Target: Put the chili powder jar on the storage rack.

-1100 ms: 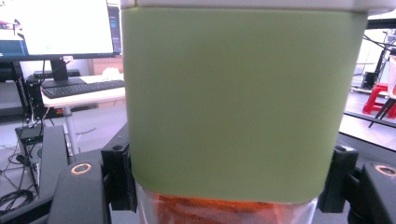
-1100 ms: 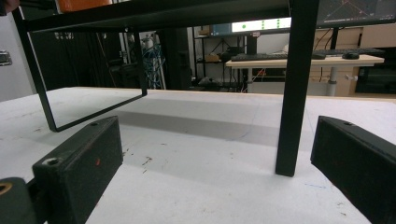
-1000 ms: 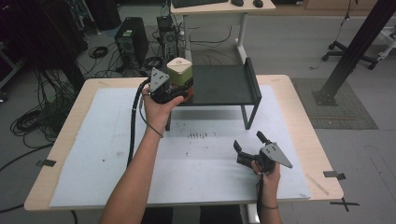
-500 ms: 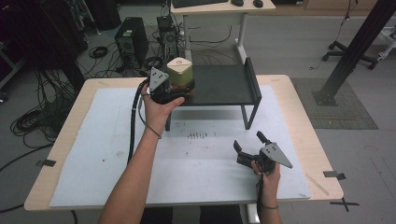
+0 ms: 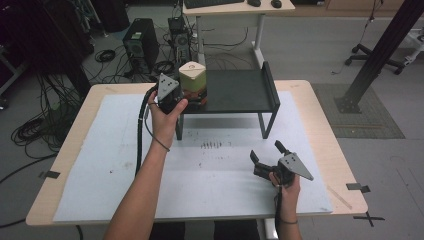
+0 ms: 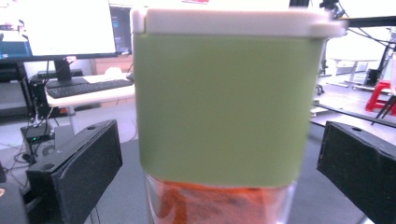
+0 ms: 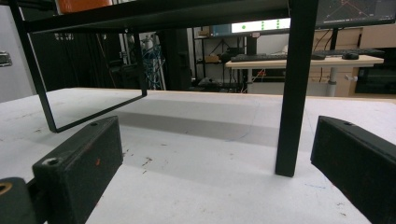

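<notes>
a: where are we with the jar (image 5: 192,82)?

b: it stands upright on the left end of the black shelf (image 5: 240,92), its long axis straight up, white lid on top, green band below it. our left gripper (image 5: 186,96) has just been opening; its jaws stand wide on either side of the jar, clear of it.

a: so the placing looks done?

b: we think so. next we'd draw the left gripper straight back without nudging the jar.

a: and the right gripper (image 5: 267,157)?

b: in front of the shelf, low over the white mat (image 5: 100,165), jaws apart, holding nothing.
</notes>
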Motion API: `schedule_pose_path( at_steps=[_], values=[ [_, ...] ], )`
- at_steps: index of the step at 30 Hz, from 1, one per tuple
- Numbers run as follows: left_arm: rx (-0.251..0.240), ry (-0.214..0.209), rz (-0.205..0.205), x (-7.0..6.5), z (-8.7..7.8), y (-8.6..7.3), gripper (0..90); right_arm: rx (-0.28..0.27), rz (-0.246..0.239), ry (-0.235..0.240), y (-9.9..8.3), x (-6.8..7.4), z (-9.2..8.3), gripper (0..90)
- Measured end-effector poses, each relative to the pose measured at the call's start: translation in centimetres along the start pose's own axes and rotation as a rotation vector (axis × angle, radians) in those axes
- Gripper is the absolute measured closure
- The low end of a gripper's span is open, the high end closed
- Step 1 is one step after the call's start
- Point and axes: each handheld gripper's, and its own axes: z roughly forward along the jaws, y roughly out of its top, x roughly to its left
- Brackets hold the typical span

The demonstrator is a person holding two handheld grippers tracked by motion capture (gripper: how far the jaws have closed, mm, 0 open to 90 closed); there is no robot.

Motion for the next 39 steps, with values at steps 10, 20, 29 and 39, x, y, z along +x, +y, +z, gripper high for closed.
schedule_pose_path(
  at_steps=[10, 20, 29, 39],
  values=[
    [0.003, 0.009, 0.031, 0.0, -2.5, -0.1, 0.5, -0.003, -0.002, -0.001, 0.0, 0.0, 0.0, 2.1],
    [-0.008, 0.021, 0.019, 0.2, -5.5, -0.7, 0.2, 0.002, -0.007, 0.000, 0.0, 0.1, 0.0, 2.1],
    [-0.015, 0.024, 0.013, 0.1, -8.4, -1.7, 0.2, 0.007, -0.012, 0.003, 0.0, 0.1, 0.0, 2.1],
    [-0.030, 0.037, -0.018, 0.2, -11.6, -3.6, 0.2, 0.012, -0.010, 0.005, 0.0, 0.1, 0.1, 2.2]
  ],
)
